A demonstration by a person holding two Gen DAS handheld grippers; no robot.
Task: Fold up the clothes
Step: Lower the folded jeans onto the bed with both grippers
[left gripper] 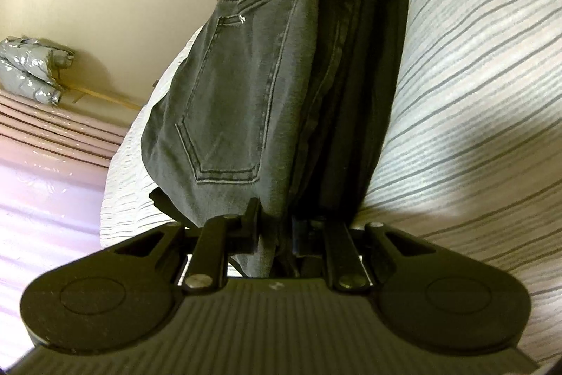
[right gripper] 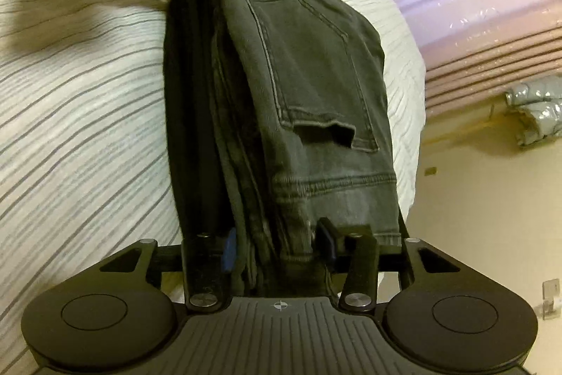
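The jeans [left gripper: 224,101], dark grey denim, hang in a thick folded bundle between my two tongs, lifted over the bed [left gripper: 474,76] with its pale striped cover rather than lying on it. My left tongs [left gripper: 272,231] are clamped shut on one end of the bundle, several layers of cloth pinched between the jaws; my right tongs [right gripper: 277,248] are likewise closed on the other end, and each camera sees the opposite tongs gripping at the far side. A back pocket faces outward in both views, so the seat part wraps the outside of the stack while darker layers sit pressed together behind it. I judge the folding itself to be mostly done: the legs look already doubled over into a compact packet, held near the bed's edge where the cover falls away toward the floor [right gripper: 474,199]. What seems left is to lay the packet down flat on the bed, let go at both ends and perhaps smooth it. Whether another fold is still needed I cannot tell, since the layers hide one another.
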